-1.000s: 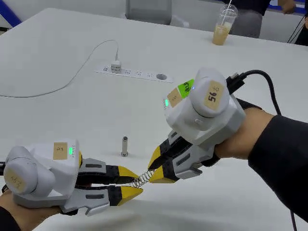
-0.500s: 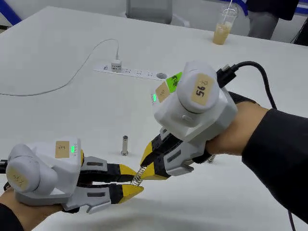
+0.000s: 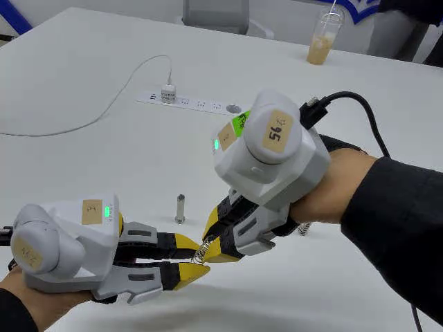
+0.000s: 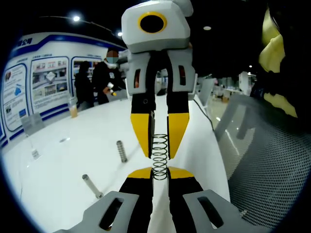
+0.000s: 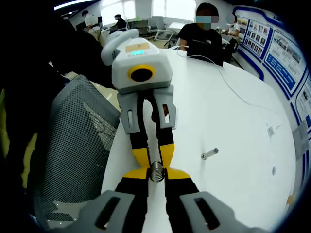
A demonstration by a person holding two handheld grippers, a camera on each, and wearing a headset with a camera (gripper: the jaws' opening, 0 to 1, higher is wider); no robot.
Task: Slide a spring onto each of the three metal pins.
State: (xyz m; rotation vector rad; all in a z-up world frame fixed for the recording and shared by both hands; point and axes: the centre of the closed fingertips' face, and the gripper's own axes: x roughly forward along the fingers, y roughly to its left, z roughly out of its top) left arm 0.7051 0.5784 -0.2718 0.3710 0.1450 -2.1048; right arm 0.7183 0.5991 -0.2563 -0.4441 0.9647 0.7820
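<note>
white table [image 3: 83, 159], power strip [image 3: 194, 105] far across it, well apart from the work.

left to right:
- your left gripper [image 3: 199, 260] lies low and level. its jaws are set to a narrow slot, with one end of the spring [image 3: 203, 250] nipped between the yellow tips.
- one pin [image 3: 180, 209] stands upright and bare on the table just beyond those tips. in the left gripper view a second pin [image 4: 91, 185] shows closer in, also bare.
- your right gripper [image 3: 210, 247] reaches in at a slant from above. its jaws are closed to the coil's width on the spring's other end, so the spring bridges both sets of tips in the air, near the first pin.

judgement: the two-ended hold looks like a regrip, to get the coil's axis square before you lower it over a pin. cannot tell which claw carries the load. no spring on either pin yet.
</note>
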